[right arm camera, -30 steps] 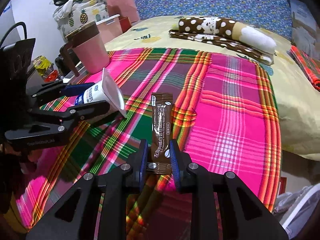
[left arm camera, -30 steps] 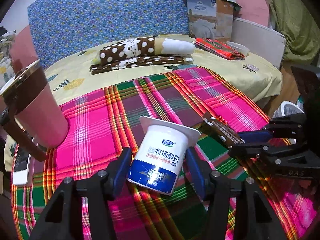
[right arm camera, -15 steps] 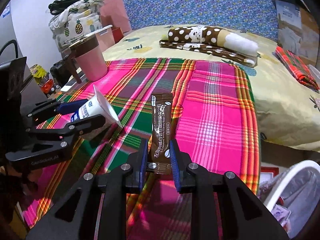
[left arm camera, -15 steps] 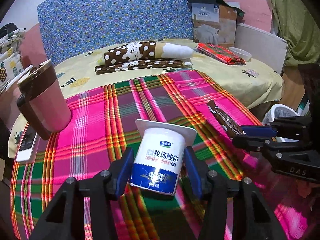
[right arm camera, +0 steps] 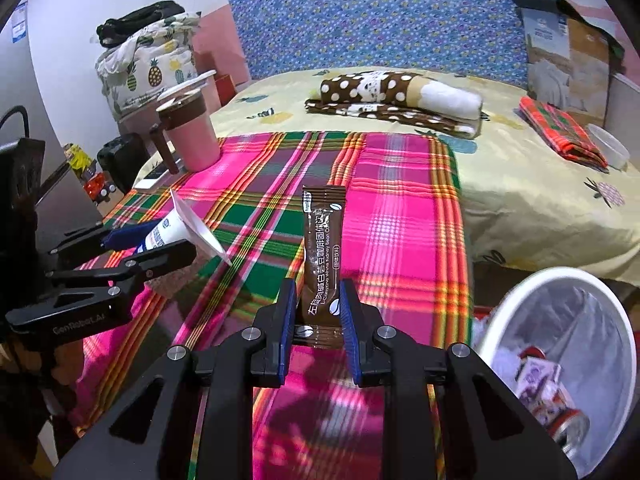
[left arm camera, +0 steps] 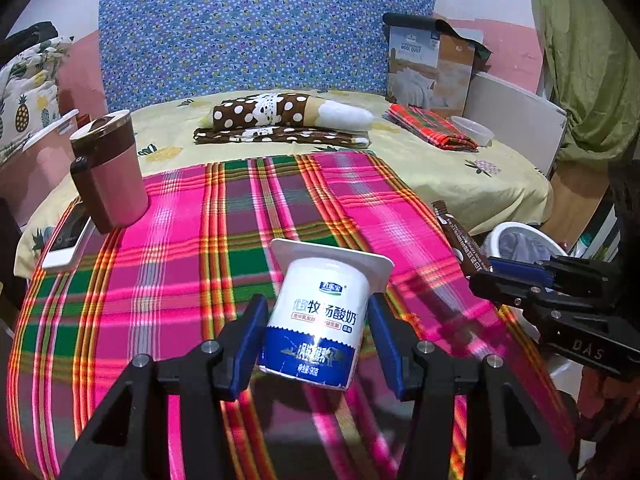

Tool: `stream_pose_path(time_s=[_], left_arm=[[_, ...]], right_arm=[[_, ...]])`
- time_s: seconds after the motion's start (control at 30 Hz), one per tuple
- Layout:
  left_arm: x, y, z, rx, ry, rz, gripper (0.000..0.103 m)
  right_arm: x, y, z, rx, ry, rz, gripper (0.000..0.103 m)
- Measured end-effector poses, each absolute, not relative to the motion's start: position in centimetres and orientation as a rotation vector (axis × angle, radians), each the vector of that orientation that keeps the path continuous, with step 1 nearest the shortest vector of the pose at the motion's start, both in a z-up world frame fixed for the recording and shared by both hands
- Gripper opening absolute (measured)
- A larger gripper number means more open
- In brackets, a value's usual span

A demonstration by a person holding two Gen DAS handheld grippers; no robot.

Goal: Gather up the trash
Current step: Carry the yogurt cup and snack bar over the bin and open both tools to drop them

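Observation:
My left gripper (left arm camera: 316, 334) is shut on a white and blue yogurt cup (left arm camera: 320, 316), held above the pink plaid cloth (left arm camera: 192, 248); the cup also shows in the right wrist view (right arm camera: 176, 232). My right gripper (right arm camera: 318, 320) is shut on a brown coffee sachet (right arm camera: 322, 256) that stands upright between the blue pads; the sachet also shows in the left wrist view (left arm camera: 460, 240). A white trash bin (right arm camera: 560, 360) with a liner and some trash stands on the floor at the lower right, beside the bed edge; it also shows in the left wrist view (left arm camera: 516, 242).
A pink and brown mug (left arm camera: 108, 172) and a white phone (left arm camera: 68, 236) sit at the cloth's left edge. Folded dotted bedding (left arm camera: 280, 120), a folded plaid cloth (left arm camera: 432, 126), a plastic bowl (left arm camera: 476, 130) and a quilt box (left arm camera: 432, 64) lie further back on the bed.
Both grippers have pulled back and lifted with their objects held. The trash bin has come into view at the right.

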State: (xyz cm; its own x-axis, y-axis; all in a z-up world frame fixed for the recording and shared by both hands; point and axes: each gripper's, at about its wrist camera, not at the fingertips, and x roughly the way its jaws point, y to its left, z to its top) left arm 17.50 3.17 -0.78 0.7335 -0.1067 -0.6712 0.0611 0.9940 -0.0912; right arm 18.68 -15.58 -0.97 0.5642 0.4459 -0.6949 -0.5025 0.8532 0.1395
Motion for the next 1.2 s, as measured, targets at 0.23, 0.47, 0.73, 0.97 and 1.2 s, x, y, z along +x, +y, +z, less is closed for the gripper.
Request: stream_pose_path(time_s=[0.23, 0.47, 0.73, 0.97, 1.2], left_arm=[[14.8, 1.3, 0.4, -0.096, 0.721, -0.104, 0.054], [12.7, -0.5, 1.3, -0.117, 0.703, -0.132, 0.054], [11.4, -3.2, 2.1, -0.11, 0.686, -0.183, 0.054], [11.5, -5.4, 2.1, -0.098, 0.691, -0.226, 0.054], [12.2, -7.4, 1.8, -0.085, 0.705, -0.262, 0.054]], right_arm=[[16.3, -17.5, 0.0, -0.045, 0.763, 0.526, 0.024], [14.2, -19.3, 0.7, -0.026, 0.729, 0.499, 0.024], [13.2, -20.8, 1.2, -0.009, 0.706, 0.469, 0.024], [12.7, -22.1, 1.2, 0.001, 0.701, 0.432, 0.024], [12.7, -24.1, 0.8, 0.019, 0.705, 0.383, 0.024]])
